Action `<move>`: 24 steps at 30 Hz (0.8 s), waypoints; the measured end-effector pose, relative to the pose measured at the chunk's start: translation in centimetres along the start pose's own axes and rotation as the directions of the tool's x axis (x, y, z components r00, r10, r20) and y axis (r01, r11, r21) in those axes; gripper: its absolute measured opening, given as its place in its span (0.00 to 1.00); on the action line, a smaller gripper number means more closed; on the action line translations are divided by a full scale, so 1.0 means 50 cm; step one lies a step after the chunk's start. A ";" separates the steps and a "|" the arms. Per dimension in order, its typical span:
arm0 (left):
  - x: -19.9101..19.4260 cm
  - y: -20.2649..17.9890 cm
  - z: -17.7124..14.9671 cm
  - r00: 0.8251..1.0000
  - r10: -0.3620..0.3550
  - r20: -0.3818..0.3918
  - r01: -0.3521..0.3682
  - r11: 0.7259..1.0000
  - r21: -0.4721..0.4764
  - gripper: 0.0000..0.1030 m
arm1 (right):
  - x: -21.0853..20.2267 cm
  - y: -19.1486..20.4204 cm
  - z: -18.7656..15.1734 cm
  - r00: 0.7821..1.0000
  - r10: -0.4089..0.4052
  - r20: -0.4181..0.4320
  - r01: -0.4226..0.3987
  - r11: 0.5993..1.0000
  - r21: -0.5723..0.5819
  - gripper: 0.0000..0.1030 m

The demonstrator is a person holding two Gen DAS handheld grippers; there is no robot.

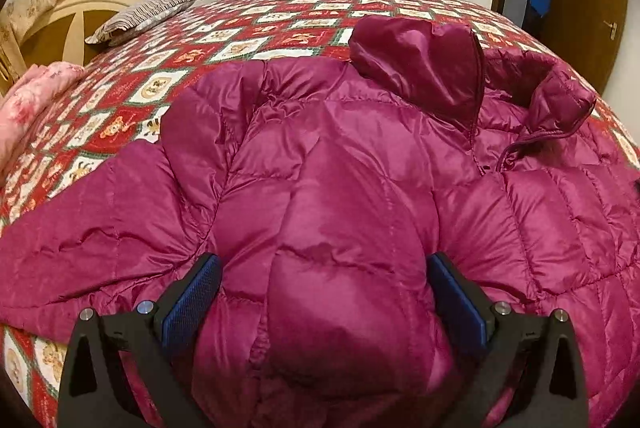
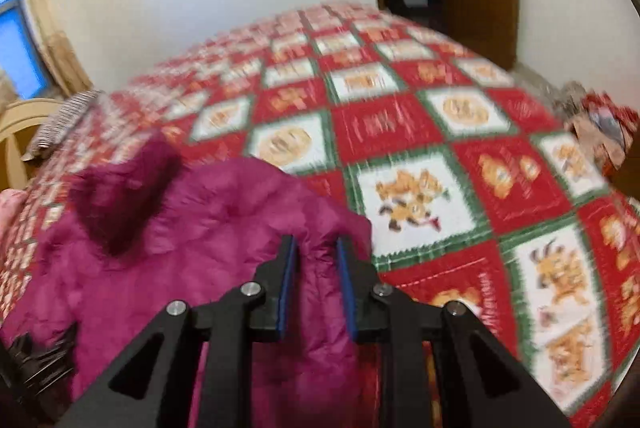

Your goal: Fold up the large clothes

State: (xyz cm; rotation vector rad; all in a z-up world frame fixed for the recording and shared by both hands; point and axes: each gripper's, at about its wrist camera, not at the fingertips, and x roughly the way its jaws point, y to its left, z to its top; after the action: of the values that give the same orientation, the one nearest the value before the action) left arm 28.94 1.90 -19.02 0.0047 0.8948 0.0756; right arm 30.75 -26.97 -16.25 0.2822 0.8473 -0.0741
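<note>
A: Where's the jacket?

B: Spread over the near part of the bed, on the red patchwork quilt. Hood lies toward the far side, one sleeve runs out left.

A: Left tongs?

B: Spread wide, with a puffy fold bulging between the blue pads. Pads look pressed into it on both sides.

A: Right tongs?

B: Narrow gap, jacket edge between them. That view is blurred; probably pinched, not certain.
</note>
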 end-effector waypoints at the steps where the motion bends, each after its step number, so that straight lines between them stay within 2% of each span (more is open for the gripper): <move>1: 0.002 -0.002 0.002 1.000 -0.004 0.000 0.004 1.000 -0.003 0.99 | 0.016 -0.005 -0.008 1.000 -0.005 -0.015 0.005 1.000 0.002 0.23; 3: 0.006 -0.006 0.006 1.000 0.002 0.001 -0.002 1.000 0.001 0.99 | 0.020 -0.007 -0.010 1.000 -0.009 0.000 0.009 1.000 0.002 0.22; 7: 0.008 -0.010 0.006 1.000 0.014 0.004 -0.014 1.000 0.007 0.99 | 0.016 0.018 -0.012 0.997 -0.079 -0.004 0.078 0.995 -0.057 0.23; 9: 0.008 -0.010 0.007 1.000 0.008 0.003 -0.008 1.000 0.003 0.99 | -0.008 0.030 -0.014 0.991 -0.131 -0.004 0.130 0.988 -0.087 0.23; 10: 0.008 -0.009 0.007 1.000 0.003 0.003 -0.003 1.000 0.000 0.99 | -0.034 0.038 -0.019 0.988 -0.150 0.028 0.151 0.985 -0.085 0.23; 12: 0.006 -0.002 0.009 1.000 -0.015 0.004 0.015 1.000 -0.013 0.99 | -0.103 0.064 -0.040 0.986 -0.109 0.124 0.119 0.990 -0.077 0.24; 16: -0.037 0.027 0.009 0.998 -0.068 0.011 0.068 0.997 -0.028 0.99 | -0.186 0.144 -0.102 0.992 0.010 0.125 0.015 0.980 -0.197 0.26; 17: -0.067 0.045 0.006 0.997 -0.071 0.040 0.073 0.996 -0.044 0.99 | -0.193 0.157 -0.116 0.993 0.025 0.115 0.000 0.976 -0.217 0.37; 19: -0.109 0.080 -0.001 0.994 -0.078 0.075 0.084 0.994 -0.068 0.99 | -0.193 0.181 -0.148 0.995 0.054 0.088 -0.030 0.967 -0.252 0.47; 22: -0.172 0.179 -0.015 0.991 -0.064 0.119 0.081 0.986 -0.144 0.99 | -0.154 0.204 -0.180 0.998 0.036 0.044 -0.022 0.958 -0.287 0.47; 24: -0.205 0.273 -0.032 0.990 -0.012 0.141 0.043 0.974 -0.221 0.99 | -0.114 0.205 -0.201 1.000 0.007 -0.007 -0.009 0.956 -0.292 0.47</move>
State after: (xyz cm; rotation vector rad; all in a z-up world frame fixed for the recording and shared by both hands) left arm 20.44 14.80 -11.55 -0.2104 0.7433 0.1484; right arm 21.47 -14.62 -16.09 0.0075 0.8503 0.0601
